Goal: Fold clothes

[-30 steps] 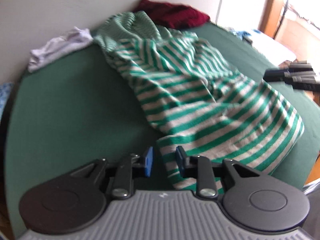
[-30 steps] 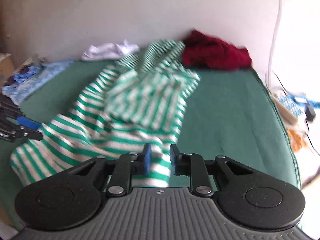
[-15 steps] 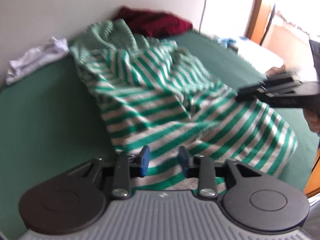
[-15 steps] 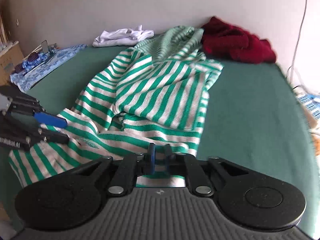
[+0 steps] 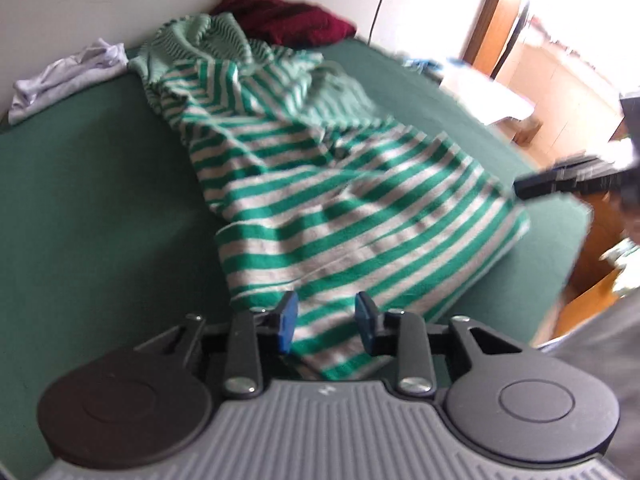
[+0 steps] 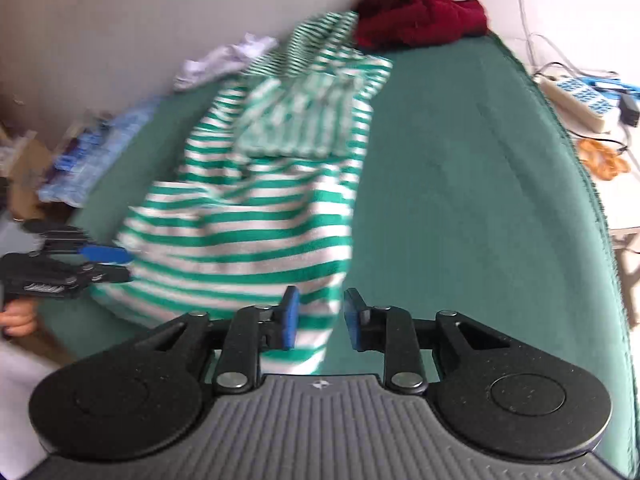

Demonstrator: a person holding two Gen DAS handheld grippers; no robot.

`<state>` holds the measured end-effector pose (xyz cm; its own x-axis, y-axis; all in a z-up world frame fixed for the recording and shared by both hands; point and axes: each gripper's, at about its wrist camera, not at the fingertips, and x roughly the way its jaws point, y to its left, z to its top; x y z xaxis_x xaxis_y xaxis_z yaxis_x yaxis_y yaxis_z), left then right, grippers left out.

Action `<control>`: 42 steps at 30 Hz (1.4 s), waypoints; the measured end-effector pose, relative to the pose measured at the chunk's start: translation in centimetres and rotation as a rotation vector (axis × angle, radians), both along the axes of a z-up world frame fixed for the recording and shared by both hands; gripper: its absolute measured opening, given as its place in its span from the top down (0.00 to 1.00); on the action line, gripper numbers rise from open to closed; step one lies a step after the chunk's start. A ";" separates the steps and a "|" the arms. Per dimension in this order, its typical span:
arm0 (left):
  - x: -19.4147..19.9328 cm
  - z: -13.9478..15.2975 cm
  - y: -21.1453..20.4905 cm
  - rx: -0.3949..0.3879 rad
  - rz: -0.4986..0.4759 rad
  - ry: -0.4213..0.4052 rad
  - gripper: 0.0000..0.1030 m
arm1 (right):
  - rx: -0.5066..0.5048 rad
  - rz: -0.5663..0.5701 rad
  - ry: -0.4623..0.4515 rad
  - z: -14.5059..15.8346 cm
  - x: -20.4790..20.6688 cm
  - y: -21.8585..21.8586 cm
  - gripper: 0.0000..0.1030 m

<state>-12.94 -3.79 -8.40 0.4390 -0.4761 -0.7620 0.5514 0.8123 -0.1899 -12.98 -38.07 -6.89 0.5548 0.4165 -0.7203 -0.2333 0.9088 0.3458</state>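
The green-and-white striped knit garment (image 5: 344, 200) runs lengthwise away from both grippers; left gripper (image 5: 326, 322) and right gripper (image 6: 318, 318), jaws just opened and spread, each straddle a near hem corner unpinched.

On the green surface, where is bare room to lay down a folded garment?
Bare green surface lies to the right of the striped garment in the right wrist view, up to the edge. A second patch lies on its other side, below the white cloth. The far end by the wall is crowded: the white cloth, the dark red garment.
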 end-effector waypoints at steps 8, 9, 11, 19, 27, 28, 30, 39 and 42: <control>-0.5 -2.0 -0.5 0.024 -0.033 0.038 0.60 | -0.093 -0.027 0.101 -2.1 -0.5 1.9 0.79; -0.7 -1.7 -0.1 0.023 -0.031 0.051 0.61 | -0.104 -0.022 0.102 -1.7 -0.6 1.9 0.79; -1.2 -0.5 1.4 -0.018 -0.019 0.056 0.55 | -0.130 -0.008 0.098 -1.0 -1.0 2.1 0.76; -1.7 -2.6 2.7 -0.043 0.073 0.137 0.50 | 0.052 -0.103 0.135 -1.4 -1.0 0.7 0.62; -2.1 -2.7 2.0 -0.049 0.066 0.054 0.95 | 0.037 -0.062 0.128 -1.9 -0.3 1.4 0.66; -2.3 -2.3 2.5 -0.048 0.065 0.051 0.95 | 0.037 -0.064 0.129 -2.0 -0.2 1.3 0.69; -2.8 -1.4 3.5 -0.048 0.063 0.046 0.95 | 0.033 -0.062 0.136 -2.0 -0.1 0.9 0.77; -3.7 -1.1 3.7 0.070 0.025 -0.002 1.00 | 0.026 -0.025 0.119 -2.0 0.0 0.8 0.75; -4.0 -1.1 2.8 0.071 -0.013 -0.011 1.00 | 0.027 -0.017 0.118 -1.9 -0.1 0.8 0.73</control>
